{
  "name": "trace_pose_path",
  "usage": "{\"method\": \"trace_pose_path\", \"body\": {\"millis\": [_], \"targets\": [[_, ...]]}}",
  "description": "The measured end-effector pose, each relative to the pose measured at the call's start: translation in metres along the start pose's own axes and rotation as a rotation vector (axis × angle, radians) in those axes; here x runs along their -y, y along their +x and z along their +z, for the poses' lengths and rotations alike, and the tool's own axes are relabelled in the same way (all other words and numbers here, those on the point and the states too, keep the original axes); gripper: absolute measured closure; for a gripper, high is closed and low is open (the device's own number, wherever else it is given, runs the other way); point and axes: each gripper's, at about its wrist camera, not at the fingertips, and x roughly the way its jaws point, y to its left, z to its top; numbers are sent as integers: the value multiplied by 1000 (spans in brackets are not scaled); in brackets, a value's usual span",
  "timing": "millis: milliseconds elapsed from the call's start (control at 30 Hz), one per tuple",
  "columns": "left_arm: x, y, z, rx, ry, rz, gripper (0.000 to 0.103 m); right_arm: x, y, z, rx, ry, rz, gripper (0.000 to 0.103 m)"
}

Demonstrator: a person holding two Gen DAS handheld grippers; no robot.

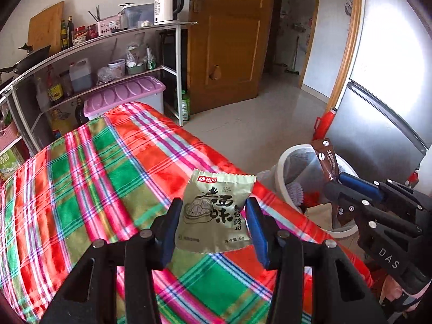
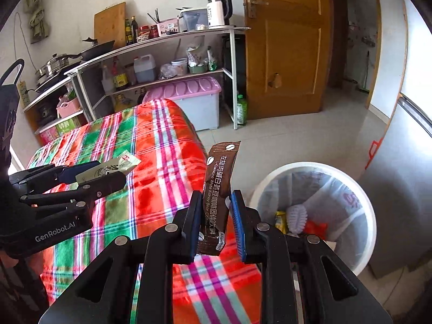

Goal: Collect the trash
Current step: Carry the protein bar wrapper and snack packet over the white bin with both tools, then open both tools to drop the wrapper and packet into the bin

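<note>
Left gripper [image 1: 213, 216]: jaws clamped on a pale green yeast sachet [image 1: 217, 212], held in the air above the plaid tablecloth [image 1: 108, 175].
Right gripper [image 2: 216, 216]: jaws narrow, gripping a brown coffee stick packet [image 2: 218, 197] that stands upright, over the table edge.
Trash bin [image 2: 370, 216]: white, bag-lined, on the floor beside the table, already holding scraps.

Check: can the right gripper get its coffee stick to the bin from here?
Probably yes. The right gripper is shut on the coffee stick, and the bin sits open-topped just beside it on the floor, nothing between them. The left gripper is off on the other side.
</note>
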Motion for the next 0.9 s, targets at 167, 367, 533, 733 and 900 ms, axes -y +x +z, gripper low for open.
{"method": "trace_pose_path", "body": {"millis": [167,367,533,733,900], "targets": [[44,15,5,-25,47,-60,53,42,-14,-8,0,47,-59,80],[93,37,10,-62,88,-130,53,91,-22,-21,-25,103,-118,80],[125,51,14,-81,126,-159,53,124,-26,-28,-46,129,-154,80],[148,70,14,-127,142,-171,52,150,-18,-39,-93,150,-162,80],[159,83,6,-168,146,-163,52,160,-8,-46,-131,151,-156,80]]}}
